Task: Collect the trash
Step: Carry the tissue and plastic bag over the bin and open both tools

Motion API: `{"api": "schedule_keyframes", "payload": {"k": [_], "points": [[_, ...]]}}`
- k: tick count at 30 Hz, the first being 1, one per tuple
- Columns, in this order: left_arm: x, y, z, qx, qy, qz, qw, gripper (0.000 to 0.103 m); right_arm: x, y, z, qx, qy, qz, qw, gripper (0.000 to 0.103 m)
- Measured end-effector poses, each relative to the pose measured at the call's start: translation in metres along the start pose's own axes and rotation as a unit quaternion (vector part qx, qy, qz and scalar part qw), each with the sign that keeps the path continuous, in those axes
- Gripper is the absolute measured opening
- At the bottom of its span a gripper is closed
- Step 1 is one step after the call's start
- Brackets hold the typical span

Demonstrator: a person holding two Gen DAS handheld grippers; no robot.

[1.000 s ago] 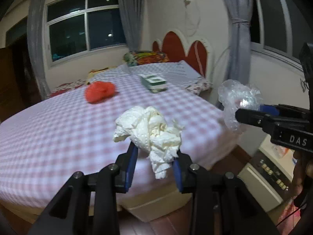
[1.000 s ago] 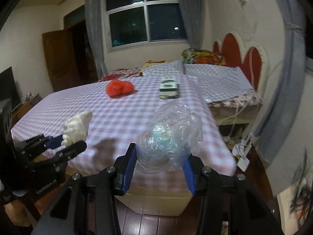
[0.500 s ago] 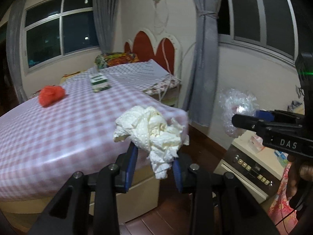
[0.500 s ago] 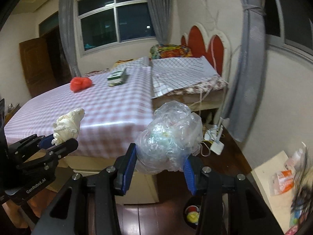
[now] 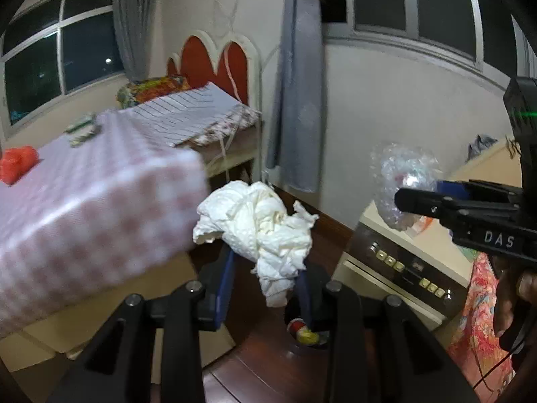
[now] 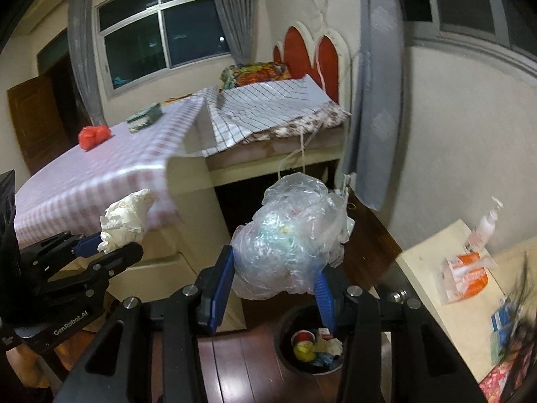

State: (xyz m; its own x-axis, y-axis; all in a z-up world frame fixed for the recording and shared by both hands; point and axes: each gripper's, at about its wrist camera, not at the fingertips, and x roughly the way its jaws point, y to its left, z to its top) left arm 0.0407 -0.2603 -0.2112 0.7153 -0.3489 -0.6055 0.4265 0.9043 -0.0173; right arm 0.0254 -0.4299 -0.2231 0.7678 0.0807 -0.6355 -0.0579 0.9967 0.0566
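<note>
My left gripper (image 5: pixel 265 278) is shut on a crumpled white tissue wad (image 5: pixel 258 225); the same wad (image 6: pixel 126 220) and gripper (image 6: pixel 100 252) show at the left of the right wrist view. My right gripper (image 6: pixel 273 290) is shut on a crumpled clear plastic bag (image 6: pixel 288 241), which also appears at the right of the left wrist view as the bag (image 5: pixel 402 181). Just below and ahead of both grippers, a dark round trash bin (image 6: pixel 312 346) stands on the wood floor with several scraps inside. In the left wrist view the bin (image 5: pixel 305 332) is partly hidden behind a finger.
A bed with a pink checked cover (image 6: pixel 100 168) lies to the left, bearing a red crumpled bag (image 6: pixel 94 136) and a green-white box (image 6: pixel 146 117). A cream cabinet (image 6: pixel 446 305) with a tissue pack and pump bottle stands right. A grey curtain (image 6: pixel 376 100) hangs behind.
Both grippers swung right and downward, away from the bed top, each keeping its load. The floor bin has come into view beneath them.
</note>
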Motion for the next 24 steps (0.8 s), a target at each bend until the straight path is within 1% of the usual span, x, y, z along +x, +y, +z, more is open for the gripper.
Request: {"api": "schedule_keyframes", "payload": {"k": [4,8,17,24], "points": [[0.026,-0.018,-0.008,0.008,0.015,-0.015,0.9997,0.035,0.011,-0.026,-0.019,0.012,0.012,-0.006,1.0,0.047],[0.057,-0.031,-0.022,0.017,0.039,-0.027,0.9987,0.035,0.029,-0.053,-0.045,0.023,0.034,-0.006,0.999,0.047],[0.111,-0.053,-0.059,0.029,0.086,-0.049,0.9947,0.035,0.082,-0.087,-0.104,0.039,0.087,-0.002,0.995,0.047],[0.155,-0.067,-0.089,0.046,0.133,-0.064,0.9879,0.035,0.127,-0.103,-0.142,0.041,0.131,0.004,0.991,0.047]]}}
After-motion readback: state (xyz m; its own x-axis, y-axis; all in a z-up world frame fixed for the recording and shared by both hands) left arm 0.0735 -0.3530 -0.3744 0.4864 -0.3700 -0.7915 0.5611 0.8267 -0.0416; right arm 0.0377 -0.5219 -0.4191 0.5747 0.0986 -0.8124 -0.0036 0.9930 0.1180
